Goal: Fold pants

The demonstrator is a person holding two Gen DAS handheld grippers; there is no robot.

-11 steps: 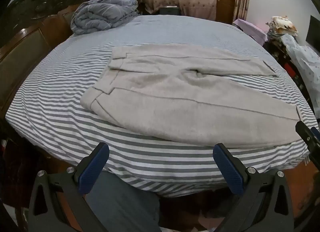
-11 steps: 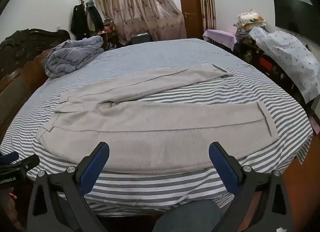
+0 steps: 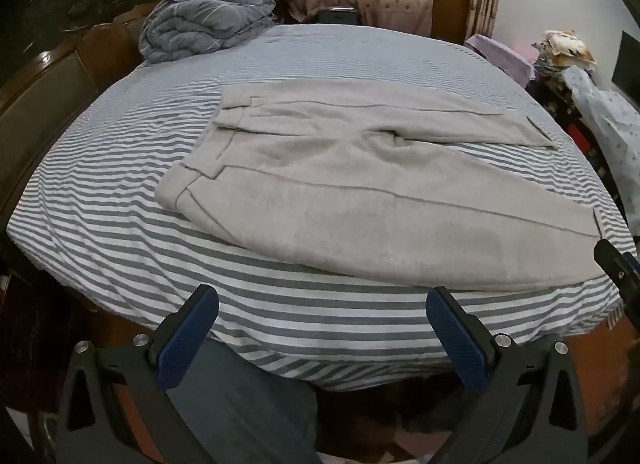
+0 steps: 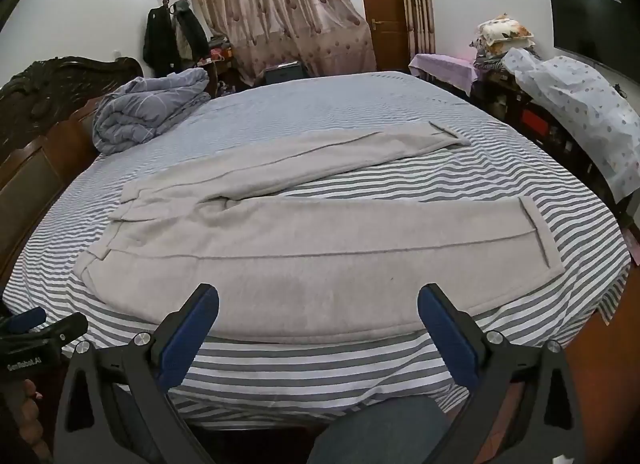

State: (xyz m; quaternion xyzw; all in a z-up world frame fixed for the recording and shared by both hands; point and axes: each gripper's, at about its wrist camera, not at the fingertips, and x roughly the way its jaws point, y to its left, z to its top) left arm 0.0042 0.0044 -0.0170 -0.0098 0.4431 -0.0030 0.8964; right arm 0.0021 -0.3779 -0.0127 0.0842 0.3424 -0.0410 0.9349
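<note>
Right wrist view: pants (image 4: 304, 248) lie unfolded on the bed (image 4: 320, 364); left gripper (image 3: 322, 338) and right gripper (image 4: 318, 334), both spread, hold nothing.

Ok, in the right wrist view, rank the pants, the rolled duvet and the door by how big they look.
1. Pants, by far the largest.
2. Duvet.
3. Door, though it stands farthest from the camera, so its small look is unsure.

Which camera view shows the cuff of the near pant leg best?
The right wrist view: the near cuff lies whole and unhidden there. In the left wrist view it sits at the frame's right edge, beside the other tongs.
</note>
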